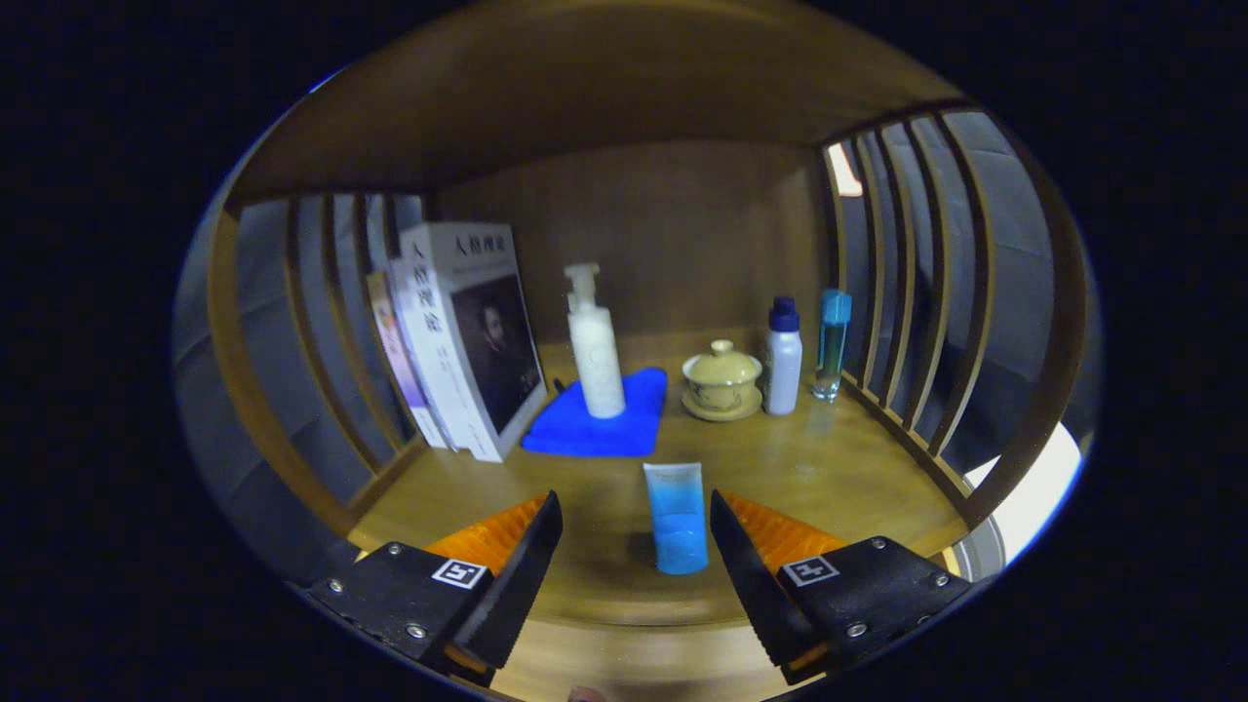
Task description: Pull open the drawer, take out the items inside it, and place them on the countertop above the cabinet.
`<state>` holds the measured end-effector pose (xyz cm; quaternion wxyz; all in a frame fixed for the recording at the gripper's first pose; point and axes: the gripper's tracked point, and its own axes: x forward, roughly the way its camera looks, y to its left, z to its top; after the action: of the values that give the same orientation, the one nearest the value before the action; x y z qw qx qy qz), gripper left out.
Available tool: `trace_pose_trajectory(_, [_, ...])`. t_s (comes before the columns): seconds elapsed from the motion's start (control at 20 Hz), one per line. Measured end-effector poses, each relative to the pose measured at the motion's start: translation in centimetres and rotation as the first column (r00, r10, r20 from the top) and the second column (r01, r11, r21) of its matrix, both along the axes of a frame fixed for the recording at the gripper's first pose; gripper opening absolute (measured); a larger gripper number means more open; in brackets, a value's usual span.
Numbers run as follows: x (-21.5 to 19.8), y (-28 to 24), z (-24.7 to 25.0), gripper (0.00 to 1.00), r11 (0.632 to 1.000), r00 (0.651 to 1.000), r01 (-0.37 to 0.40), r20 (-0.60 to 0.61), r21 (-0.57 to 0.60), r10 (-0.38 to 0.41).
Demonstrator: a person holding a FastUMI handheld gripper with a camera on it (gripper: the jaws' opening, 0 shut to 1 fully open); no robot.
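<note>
A blue tube [677,517] stands upright on the wooden countertop [838,468], near its front edge. My gripper [636,517] is open, its fingers on either side of the tube with clear gaps, touching nothing. Farther back a white pump bottle [595,346] stands on a blue cloth [604,419]. To its right stand a beige lidded cup on a saucer [721,382], a white bottle with a blue cap [783,359] and a clear blue bottle [832,343].
Several books [458,336] lean upright against the slatted left side [312,322]. A slatted wooden side [916,292] closes the right, a wooden back panel [673,224] the rear, and a shelf board [546,97] hangs overhead.
</note>
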<state>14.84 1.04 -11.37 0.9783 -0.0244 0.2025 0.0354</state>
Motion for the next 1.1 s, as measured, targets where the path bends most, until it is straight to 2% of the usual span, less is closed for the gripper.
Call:
trace_pose_trajectory(0.1, [-1.8, 1.2, 1.5, 0.94, 0.999, 0.997, -0.019, 0.07, 0.038, 0.016])
trace_pose_trajectory(0.3, [-5.8, 1.8, 3.0, 0.94, 0.999, 0.986, -0.039, 0.159, -0.028, 0.043])
trace_pose_trajectory(0.55, [-10.6, 3.8, 4.2, 0.94, 0.997, 0.959, -0.079, 0.271, -0.017, 0.08])
trace_pose_trajectory(0.8, [-15.5, 5.0, 3.5, 0.94, 0.991, 0.936, -0.121, 0.326, -0.051, 0.131])
trace_pose_trajectory(1.1, [-21.1, 4.3, 0.7, 0.94, 0.99, 0.934, -0.102, 0.332, -0.097, 0.129])
